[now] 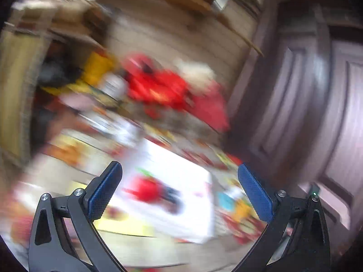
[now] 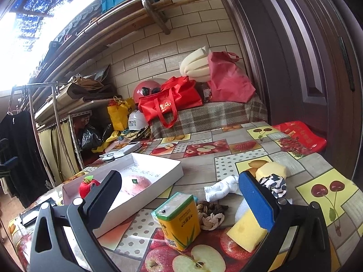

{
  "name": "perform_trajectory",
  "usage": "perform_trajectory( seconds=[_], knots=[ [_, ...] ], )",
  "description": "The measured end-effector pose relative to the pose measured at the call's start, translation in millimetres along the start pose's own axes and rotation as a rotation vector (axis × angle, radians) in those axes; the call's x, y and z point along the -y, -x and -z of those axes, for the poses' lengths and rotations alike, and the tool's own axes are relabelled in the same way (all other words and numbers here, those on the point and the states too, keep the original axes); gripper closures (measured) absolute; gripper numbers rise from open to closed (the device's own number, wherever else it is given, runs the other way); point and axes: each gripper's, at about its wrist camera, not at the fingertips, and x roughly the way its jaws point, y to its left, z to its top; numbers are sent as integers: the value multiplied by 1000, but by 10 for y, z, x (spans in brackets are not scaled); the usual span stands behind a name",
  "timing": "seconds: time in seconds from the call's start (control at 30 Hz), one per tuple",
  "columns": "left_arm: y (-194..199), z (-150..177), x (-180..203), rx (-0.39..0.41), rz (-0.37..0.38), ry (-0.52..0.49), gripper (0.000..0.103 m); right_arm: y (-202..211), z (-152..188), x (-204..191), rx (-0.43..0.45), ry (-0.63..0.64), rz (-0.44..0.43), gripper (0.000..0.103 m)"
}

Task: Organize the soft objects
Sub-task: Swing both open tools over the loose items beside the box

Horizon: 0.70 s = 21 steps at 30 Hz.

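Fruit-print oilcloth table (image 2: pixel 238 156) against a tiled wall, a dark wooden door at the right, cluttered shelving at the left.

Contents, right wrist view:
- White shallow box (image 2: pixel 158 170), long axis running from near left to far right; inside it a red plush apple (image 2: pixel 87 187) and a pale pink round cushion (image 2: pixel 136 183).
- Green-and-yellow tissue pack (image 2: pixel 179 219), standing just ahead of the tongs.
- Knotted rope piece (image 2: pixel 211 215), touching the pack's right side.
- White plush figure (image 2: pixel 221 189), lying beyond the rope.
- Yellow sponge (image 2: pixel 246 233), low at the right, partly behind the blue pad.
- Black-and-white patterned cloth (image 2: pixel 275 182) with a pale yellow block (image 2: pixel 272 170) behind it.

Right gripper (image 2: pixel 181 187) — jaws spread wide, holding nothing. Loose soft items lie ahead and to its right; the box lies ahead-left, so any carry likely runs right to left.

Left gripper (image 1: pixel 179 187) — jaws likewise wide apart and empty; its view is heavily motion-blurred. The white box (image 1: pixel 181 192) fills the space ahead of it, so this hand appears nearer the box, the right nearer the loose items.
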Motion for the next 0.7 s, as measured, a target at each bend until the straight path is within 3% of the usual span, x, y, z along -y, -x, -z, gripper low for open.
perform_trajectory(
  seconds=[0.07,0.13,0.27,0.4,0.5,0.7],
  knots=[
    [-450,96,385,-80,79,-28,0,-3,-1,-22,1,10,-2,0],
    [-748,221,702,-111,117,-74,0,20,-5,-12,13,5,-3,0],
    [-1168,426,1115,-134,131,-120,0,131,-66,118,46,-14,39,0],
    [-1447,631,1207,-255,111,-204,0,213,-158,348,11,0,121,0],
    [-1620,782,1165,-323,128,-228,0,199,-140,539,-47,19,192,0],
    [-2007,1003,1409,-459,179,-311,1,-141,52,697,-322,80,226,0]
  ],
)
